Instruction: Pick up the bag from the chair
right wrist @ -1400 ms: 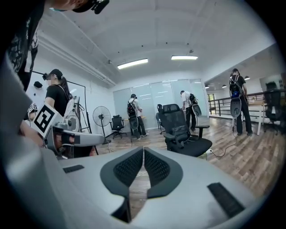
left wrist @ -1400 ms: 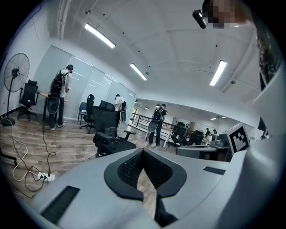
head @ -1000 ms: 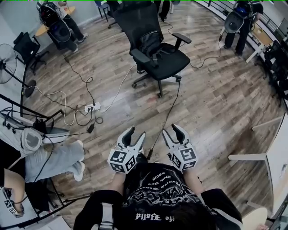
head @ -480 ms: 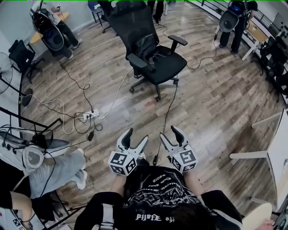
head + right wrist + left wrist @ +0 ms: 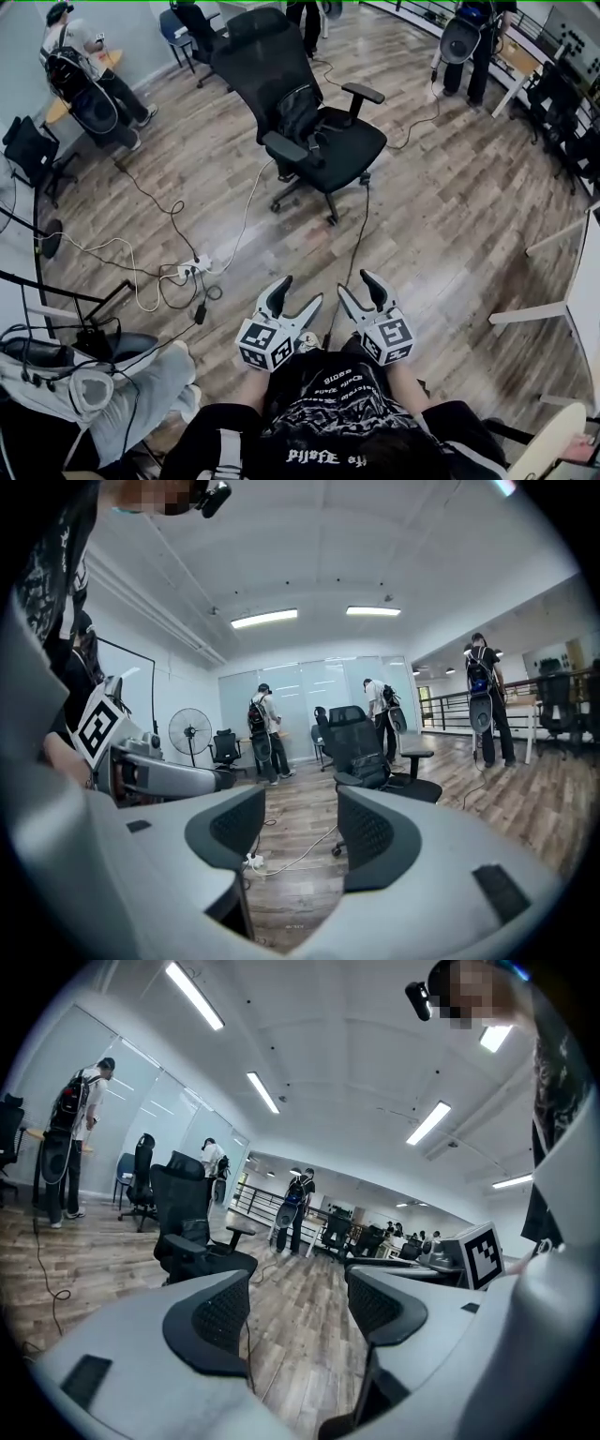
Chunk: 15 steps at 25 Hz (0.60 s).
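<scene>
A black office chair [image 5: 323,141] stands on the wood floor ahead, with a dark bag [image 5: 298,111] resting on its seat against the backrest. Both grippers hang side by side in front of the person's chest, well short of the chair. My left gripper [image 5: 296,293] is open; its jaws have just been opening and nothing is between them. My right gripper [image 5: 358,286] is also open, its jaws freshly widened and empty. In the left gripper view the chair [image 5: 192,1232] shows beyond the left jaw. The right gripper view has the chair [image 5: 370,747] and bag [image 5: 367,768] above its right jaw.
A black cable [image 5: 354,239] runs across the floor from the grippers' side to the chair base. A white power strip [image 5: 192,270] with tangled cords lies to the left. A seated person's legs [image 5: 131,389] are at lower left, a white table [image 5: 586,281] at right. People with backpacks stand at the back.
The chair has drawn nearer and lower in the head view as the person and both grippers moved toward it. Both grippers' jaws stand wider than a second ago.
</scene>
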Each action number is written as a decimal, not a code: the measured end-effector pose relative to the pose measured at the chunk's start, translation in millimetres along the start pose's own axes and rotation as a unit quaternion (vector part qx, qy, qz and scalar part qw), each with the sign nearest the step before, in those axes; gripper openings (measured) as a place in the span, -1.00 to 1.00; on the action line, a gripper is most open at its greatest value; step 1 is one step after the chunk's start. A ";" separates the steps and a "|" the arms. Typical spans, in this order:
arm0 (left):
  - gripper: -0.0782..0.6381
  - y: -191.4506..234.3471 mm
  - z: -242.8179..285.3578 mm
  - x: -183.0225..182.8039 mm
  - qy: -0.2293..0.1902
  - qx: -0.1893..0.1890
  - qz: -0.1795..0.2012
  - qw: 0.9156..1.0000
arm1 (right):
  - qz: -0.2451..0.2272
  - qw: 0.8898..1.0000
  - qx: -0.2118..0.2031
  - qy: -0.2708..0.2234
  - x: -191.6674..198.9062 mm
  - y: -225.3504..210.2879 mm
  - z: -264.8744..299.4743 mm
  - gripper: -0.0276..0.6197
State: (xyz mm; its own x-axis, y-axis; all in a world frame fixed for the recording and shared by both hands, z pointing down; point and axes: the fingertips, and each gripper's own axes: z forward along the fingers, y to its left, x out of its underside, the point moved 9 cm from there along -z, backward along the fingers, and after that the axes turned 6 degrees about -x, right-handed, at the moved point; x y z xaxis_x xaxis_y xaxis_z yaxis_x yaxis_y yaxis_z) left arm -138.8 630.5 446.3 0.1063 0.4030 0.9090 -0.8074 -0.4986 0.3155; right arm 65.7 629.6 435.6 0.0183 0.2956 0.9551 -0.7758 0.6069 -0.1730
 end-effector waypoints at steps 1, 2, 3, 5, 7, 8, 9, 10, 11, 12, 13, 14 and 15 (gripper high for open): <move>0.16 7.2 1.9 -3.5 0.002 0.002 0.001 1.000 | 0.001 1.000 0.004 0.000 -0.5 1.5 4.9 -0.13; 0.16 13.7 3.0 -7.7 0.005 0.003 0.003 1.000 | 0.003 1.000 0.007 0.001 -0.9 3.1 9.1 -0.13; 0.16 19.2 3.2 -11.3 0.007 0.004 0.005 1.000 | 0.006 1.000 0.011 0.002 -0.6 4.8 12.2 -0.13; 0.16 28.0 3.8 -15.4 0.011 0.006 0.009 1.000 | 0.013 1.000 0.018 0.006 1.2 6.3 17.3 -0.13; 0.16 34.4 8.6 -18.4 0.010 0.007 0.010 1.000 | 0.010 1.000 0.022 0.007 0.4 2.6 23.0 -0.13; 0.16 36.8 12.2 -20.4 0.007 0.007 0.010 1.000 | 0.006 1.000 0.022 0.007 -1.6 -0.9 26.2 -0.13; 0.16 39.2 16.3 -22.7 0.004 0.005 0.010 1.000 | 0.001 1.000 0.022 0.006 -4.4 -5.2 30.0 -0.13; 0.16 42.1 20.9 -24.8 0.002 0.002 0.009 1.000 | -0.003 1.000 0.021 0.005 -7.5 -10.1 34.3 -0.13; 0.16 45.6 26.2 -26.4 0.000 -0.001 0.009 1.000 | -0.007 1.000 0.021 0.002 -10.5 -15.7 39.4 -0.13; 0.16 49.7 32.3 -27.3 -0.001 -0.005 0.007 1.000 | -0.010 1.000 0.021 0.000 -12.8 -22.1 45.1 -0.13; 0.16 54.1 39.2 -28.5 -0.002 -0.008 0.006 1.000 | -0.011 1.000 0.020 -0.003 -14.6 -29.6 51.5 -0.13; 0.16 58.4 47.0 -30.4 -0.002 -0.012 0.004 1.000 | -0.011 1.000 0.018 -0.005 -16.4 -38.1 58.3 -0.13; 0.16 62.1 55.4 -33.5 -0.003 -0.016 0.002 1.000 | -0.009 1.000 0.017 -0.005 -18.4 -47.6 64.8 -0.13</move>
State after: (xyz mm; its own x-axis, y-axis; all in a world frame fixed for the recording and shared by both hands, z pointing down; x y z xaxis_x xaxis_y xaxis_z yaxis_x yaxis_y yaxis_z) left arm -160.3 543.5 450.5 0.1059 0.3968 0.9118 -0.8263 -0.4749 0.3027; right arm 61.4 547.4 441.8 0.0265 0.2768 0.9606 -0.7960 0.5871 -0.1472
